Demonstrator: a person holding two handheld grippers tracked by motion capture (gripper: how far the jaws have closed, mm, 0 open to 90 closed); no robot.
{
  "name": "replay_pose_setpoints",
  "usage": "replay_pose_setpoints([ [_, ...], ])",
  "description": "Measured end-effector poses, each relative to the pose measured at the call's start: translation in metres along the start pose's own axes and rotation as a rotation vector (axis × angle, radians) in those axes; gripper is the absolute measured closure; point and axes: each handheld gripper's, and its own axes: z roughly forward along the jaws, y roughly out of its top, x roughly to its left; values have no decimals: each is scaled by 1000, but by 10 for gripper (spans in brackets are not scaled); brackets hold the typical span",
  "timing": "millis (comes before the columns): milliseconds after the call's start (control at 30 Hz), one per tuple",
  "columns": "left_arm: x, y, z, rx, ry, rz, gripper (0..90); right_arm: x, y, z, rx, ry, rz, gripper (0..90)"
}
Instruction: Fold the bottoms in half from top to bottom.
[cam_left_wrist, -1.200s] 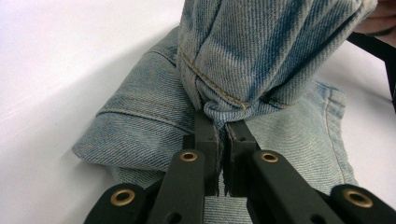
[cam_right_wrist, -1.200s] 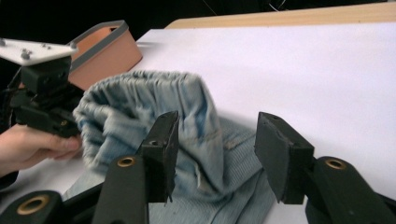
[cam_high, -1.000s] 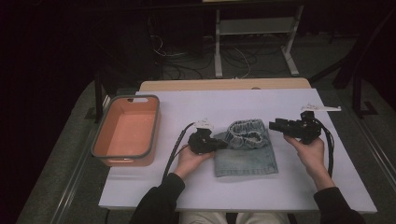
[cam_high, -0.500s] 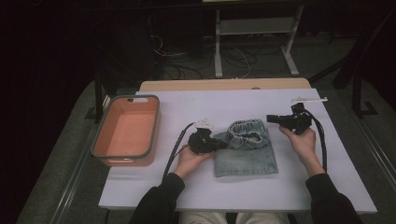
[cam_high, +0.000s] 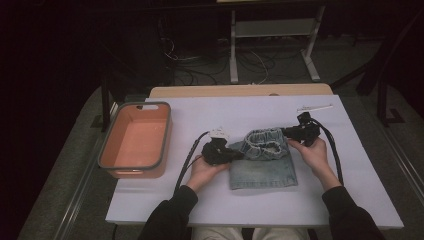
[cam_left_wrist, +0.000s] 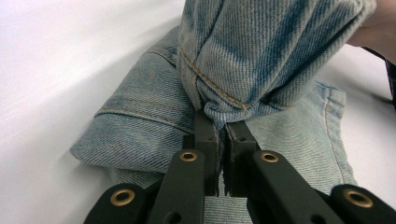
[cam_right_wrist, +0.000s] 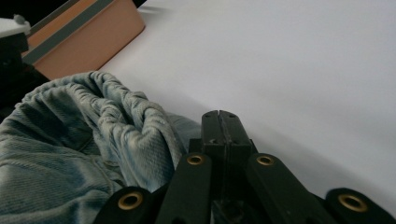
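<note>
a pair of folded denim shorts (cam_high: 264, 165) lies near the middle of the white surface (cam_high: 250, 112), a little toward the near edge. the waistband end is bunched up and lifted off the flat folded part below it, which suggests the person is partway through turning that end over to make another fold.

the left gripper (cam_high: 235, 155) comes in from the left, its fingers pressed nearly together and pinching a gathered corner of the denim; in the left gripper view the cloth (cam_left_wrist: 261, 60) hangs bunched just above the fingers (cam_left_wrist: 205, 140), so the grip is what keeps that corner raised. the right gripper (cam_high: 286, 132) sits at the far right corner of the bunched waistband. in the right gripper view its fingers (cam_right_wrist: 219, 128) are pressed together with no cloth between their tips, and the gathered elastic edge (cam_right_wrist: 135, 121) lies just beside them on the left. it looks placed to take hold of that side, so that both corners can be carried evenly.

an orange bin (cam_high: 134, 140) stands well apart at the left edge, perhaps where the folded shorts are meant to go.
</note>
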Motion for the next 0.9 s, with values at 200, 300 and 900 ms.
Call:
replay_pose_setpoints([
  [200,-2,1,0,1,1,7,856,8,4,-5,-21,100,6,893],
  [300,-3,0,0,8,4,14,850,15,6,-6,-2,126,-12,893],
  [900,-12,0,2,64,29,-9,679,45,-17,-11,112,180,-21,892],
])
